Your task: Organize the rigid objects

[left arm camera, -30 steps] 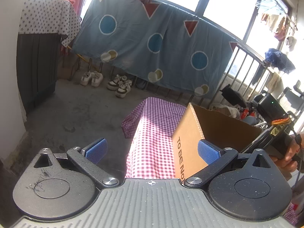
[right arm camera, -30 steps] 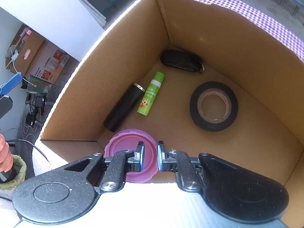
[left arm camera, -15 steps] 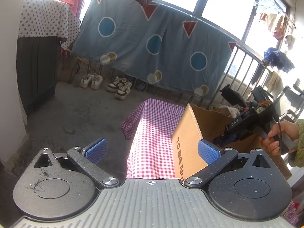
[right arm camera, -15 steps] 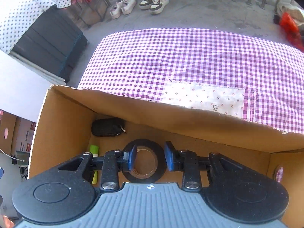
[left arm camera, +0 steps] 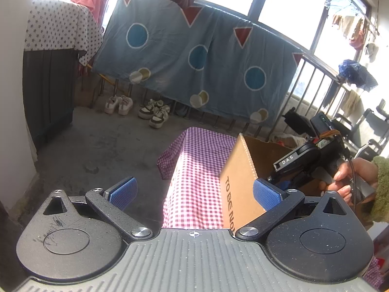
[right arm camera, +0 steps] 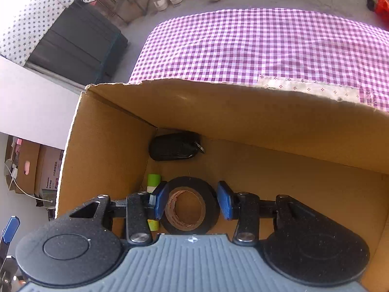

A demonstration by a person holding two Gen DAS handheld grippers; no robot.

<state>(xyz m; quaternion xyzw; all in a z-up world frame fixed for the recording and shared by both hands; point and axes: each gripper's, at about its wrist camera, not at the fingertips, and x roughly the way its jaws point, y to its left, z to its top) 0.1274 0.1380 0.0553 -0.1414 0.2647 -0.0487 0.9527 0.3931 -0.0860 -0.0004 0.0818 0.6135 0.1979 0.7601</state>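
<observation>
An open cardboard box [right arm camera: 267,121] stands on a table with a purple checked cloth [right arm camera: 255,43]. On its floor lie a black tape roll [right arm camera: 211,194], a black key fob [right arm camera: 173,146] in the far corner and a green glue stick [right arm camera: 153,179]. My right gripper [right arm camera: 192,200] is open and empty over the box, its blue pads on either side of the tape roll as seen from above. My left gripper [left arm camera: 194,192] is open and empty, left of the box [left arm camera: 237,177]. The right gripper also shows there [left arm camera: 299,160], over the box.
The cloth-covered table [left arm camera: 197,170] drops to a concrete floor on the left. Shoes [left arm camera: 155,113] stand by a railing hung with a blue blanket [left arm camera: 194,56]. A dark cabinet [left arm camera: 46,90] stands at the left wall. More cardboard boxes [right arm camera: 36,168] sit beside the table.
My right gripper has opened wider and tilted up from the box floor, so the purple lid and black cylinder are out of view. The left gripper has barely moved.
</observation>
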